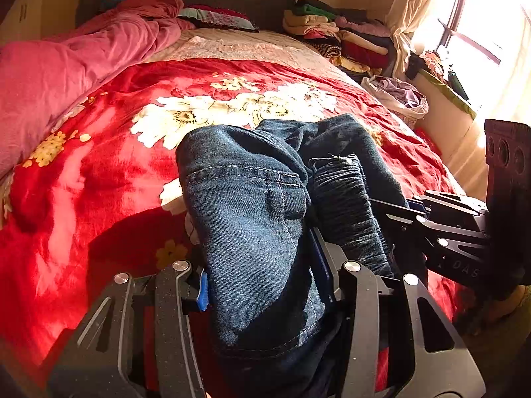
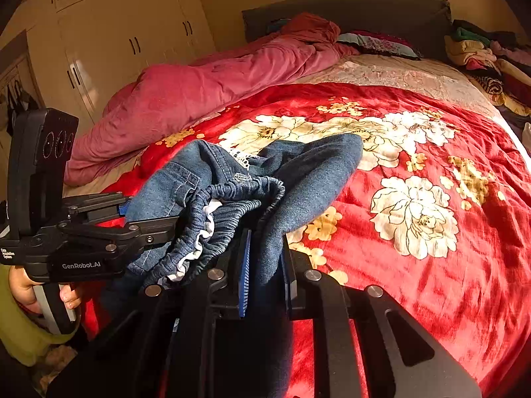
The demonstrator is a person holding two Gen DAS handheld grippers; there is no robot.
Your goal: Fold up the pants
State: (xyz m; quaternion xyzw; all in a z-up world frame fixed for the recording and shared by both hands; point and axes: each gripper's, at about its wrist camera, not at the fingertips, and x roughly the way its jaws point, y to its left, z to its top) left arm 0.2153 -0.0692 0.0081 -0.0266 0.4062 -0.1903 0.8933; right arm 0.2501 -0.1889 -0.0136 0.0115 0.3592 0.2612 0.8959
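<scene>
Dark blue denim pants (image 1: 252, 219) with an elastic waistband hang bunched between both grippers above the red floral blanket (image 1: 109, 172). My left gripper (image 1: 262, 285) is shut on the denim near a belt loop. My right gripper (image 2: 265, 265) is shut on another part of the pants (image 2: 298, 179), next to the gathered waistband. The right gripper also shows in the left wrist view (image 1: 408, 212) at the right, and the left gripper shows in the right wrist view (image 2: 146, 219) at the left, both clamped on the cloth. The two grippers are close together.
A pink duvet (image 1: 66, 66) lies along the bed's left side. Stacks of folded clothes (image 1: 335, 33) sit at the far right by the headboard. A bag of laundry (image 1: 398, 96) and a window are at the right. Wardrobes (image 2: 116, 39) stand at the left.
</scene>
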